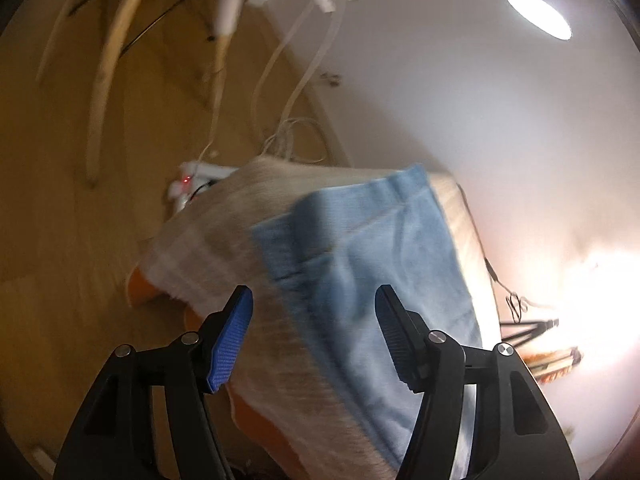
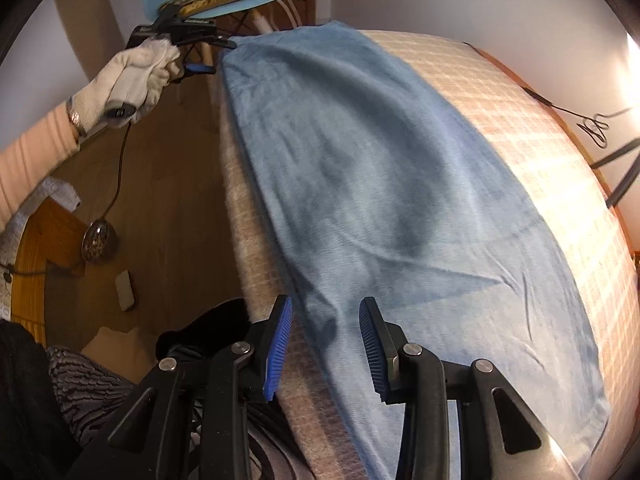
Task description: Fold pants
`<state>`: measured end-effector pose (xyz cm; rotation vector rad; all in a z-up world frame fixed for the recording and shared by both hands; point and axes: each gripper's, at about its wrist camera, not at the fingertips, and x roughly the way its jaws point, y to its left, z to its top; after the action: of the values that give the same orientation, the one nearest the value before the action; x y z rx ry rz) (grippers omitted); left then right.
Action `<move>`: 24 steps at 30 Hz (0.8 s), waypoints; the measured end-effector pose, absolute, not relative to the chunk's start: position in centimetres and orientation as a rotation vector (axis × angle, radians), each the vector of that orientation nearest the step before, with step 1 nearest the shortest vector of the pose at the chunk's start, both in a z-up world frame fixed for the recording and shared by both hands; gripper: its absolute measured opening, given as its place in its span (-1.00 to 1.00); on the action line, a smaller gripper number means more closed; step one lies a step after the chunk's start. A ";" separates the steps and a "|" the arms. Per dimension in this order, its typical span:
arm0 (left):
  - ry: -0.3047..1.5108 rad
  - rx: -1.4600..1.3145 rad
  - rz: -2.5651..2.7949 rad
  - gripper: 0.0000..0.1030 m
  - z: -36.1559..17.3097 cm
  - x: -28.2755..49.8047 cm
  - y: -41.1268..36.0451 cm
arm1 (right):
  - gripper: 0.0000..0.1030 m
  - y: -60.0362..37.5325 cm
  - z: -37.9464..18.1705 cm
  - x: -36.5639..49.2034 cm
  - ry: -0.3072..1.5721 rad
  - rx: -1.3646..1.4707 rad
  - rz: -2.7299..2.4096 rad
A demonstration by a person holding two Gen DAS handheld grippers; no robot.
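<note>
A: Jaws on both sides stand apart with nothing pinched. The left gripper (image 1: 314, 338) is parted wide, blue pads clear of cloth, and the right gripper (image 2: 326, 346) is parted a little less, also bare.

B: And the pants (image 2: 380, 184)? Light blue, spread long across the padded surface (image 2: 520, 120), running away ahead of the right jaws. The near stretch lies right under and between those jaws, but the pads do not press it.

A: Agreed. From the left wrist view, the blue cloth sits just beyond and between the left jaws, draped toward the right-hand pad, with the checked cover showing past the left-hand pad. That picture is smeared, so I cannot tell whether the tips brush the fabric.

B: The right wrist view shows a gloved hand (image 2: 136, 76) holding the left gripper at the far end of the pants, right at the cloth's corner.

A: So what step is this? I'd judge one fold is laid flat, both ends let go, and the next fold is not yet taken.

B: Next move, I'd say: each pair of jaws needs to drop onto an edge, catch the full thickness, then carry one end over the other, keeping the edges lined up.
</note>
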<state>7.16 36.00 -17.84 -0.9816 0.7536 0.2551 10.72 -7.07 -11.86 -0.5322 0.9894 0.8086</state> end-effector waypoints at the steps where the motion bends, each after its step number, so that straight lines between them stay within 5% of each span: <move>1: 0.743 -0.951 0.243 0.19 -17.1 7.4 35.5 | -0.30 -7.4 -11.6 10.7 0.990 -0.521 0.804; 15: 0.677 -0.910 0.272 0.18 -16.7 8.1 36.1 | -0.30 -9.5 -9.9 11.6 0.972 -0.414 0.754; 16: 0.682 -0.897 0.286 -0.04 -16.7 8.4 36.2 | -0.30 -9.8 -9.7 11.7 0.971 -0.408 0.749; 17: 0.694 -0.893 0.294 -0.47 -16.7 8.7 36.2 | -0.30 -9.9 -9.5 11.8 0.970 -0.398 0.744; 18: 0.711 -0.889 0.303 -0.64 -16.8 9.0 36.3 | -0.30 -10.1 -9.3 12.0 0.970 -0.379 0.737; 24: 0.676 -0.718 0.248 -0.76 -14.7 10.0 34.0 | -0.28 -10.9 -7.8 13.5 0.985 -0.275 0.722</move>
<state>9.97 33.97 -14.70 -0.7176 0.6758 0.2482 13.54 -10.94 -7.77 -0.2752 0.9847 0.7217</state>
